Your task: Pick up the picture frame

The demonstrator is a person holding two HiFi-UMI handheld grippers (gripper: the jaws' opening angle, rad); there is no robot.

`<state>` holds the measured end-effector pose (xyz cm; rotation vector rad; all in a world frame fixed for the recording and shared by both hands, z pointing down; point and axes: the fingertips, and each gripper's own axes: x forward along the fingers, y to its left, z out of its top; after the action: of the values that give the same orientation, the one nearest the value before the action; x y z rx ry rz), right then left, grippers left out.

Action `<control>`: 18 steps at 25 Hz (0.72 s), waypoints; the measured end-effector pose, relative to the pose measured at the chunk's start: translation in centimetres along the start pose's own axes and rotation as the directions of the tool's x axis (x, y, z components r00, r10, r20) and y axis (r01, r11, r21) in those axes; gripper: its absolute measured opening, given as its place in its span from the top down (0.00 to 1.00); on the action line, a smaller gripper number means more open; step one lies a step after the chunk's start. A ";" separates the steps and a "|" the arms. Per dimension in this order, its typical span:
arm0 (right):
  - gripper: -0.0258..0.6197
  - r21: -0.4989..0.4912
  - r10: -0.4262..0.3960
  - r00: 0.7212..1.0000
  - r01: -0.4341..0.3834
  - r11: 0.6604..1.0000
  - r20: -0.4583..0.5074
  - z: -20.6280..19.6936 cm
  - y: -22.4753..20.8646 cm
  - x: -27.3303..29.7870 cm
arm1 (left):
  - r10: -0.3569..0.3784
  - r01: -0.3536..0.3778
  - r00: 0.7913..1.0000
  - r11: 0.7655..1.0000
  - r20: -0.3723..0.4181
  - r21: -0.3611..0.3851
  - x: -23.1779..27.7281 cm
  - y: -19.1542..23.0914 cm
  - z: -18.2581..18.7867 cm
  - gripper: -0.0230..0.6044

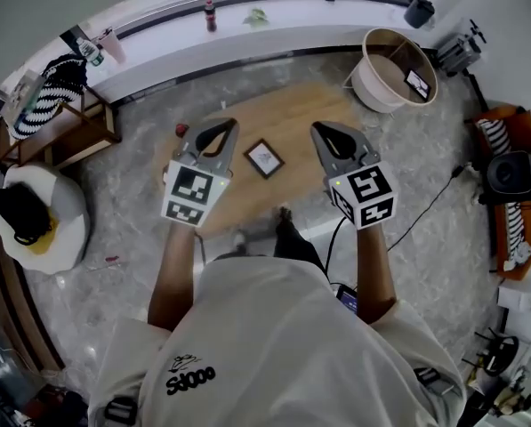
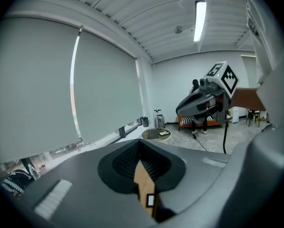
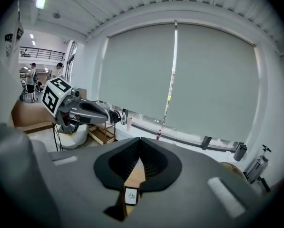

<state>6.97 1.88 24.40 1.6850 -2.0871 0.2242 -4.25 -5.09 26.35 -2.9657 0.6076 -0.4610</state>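
Mid-floor stands an oval wooden table. At 2 o'clock from it sits a round basket, with 1 dark flat slab inside. The 2 grippers hang above the table, both clenched with nothing between the jaws. The left gripper is at 9 o'clock of the frame and the right gripper at 3. The frame lies mid-table, touched by neither.

Soft, even daylight; sharp centres, heavy fisheye-warped edges.
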 end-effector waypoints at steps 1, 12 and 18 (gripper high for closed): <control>0.96 -0.014 0.024 1.000 -0.024 1.000 -0.006 -0.1 -0.4 0.8 | 0.008 -0.008 1.000 1.000 -0.012 -0.009 0.7 0.2 -0.3 0.94; 0.95 -0.054 0.243 0.967 -0.247 0.967 -0.084 -3.7 -2.8 7.6 | 0.077 -0.091 0.987 0.991 -0.140 -0.100 5.7 1.2 -4.3 0.94; 0.95 -0.061 0.301 0.939 -0.314 0.947 -0.165 -6.9 -3.6 10.7 | 0.117 -0.148 0.972 0.979 -0.203 -0.143 7.1 1.8 -7.2 0.94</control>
<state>10.45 -5.79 34.71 1.2426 -2.2001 0.3441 -0.91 -9.67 34.90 -3.0212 0.8963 -0.7281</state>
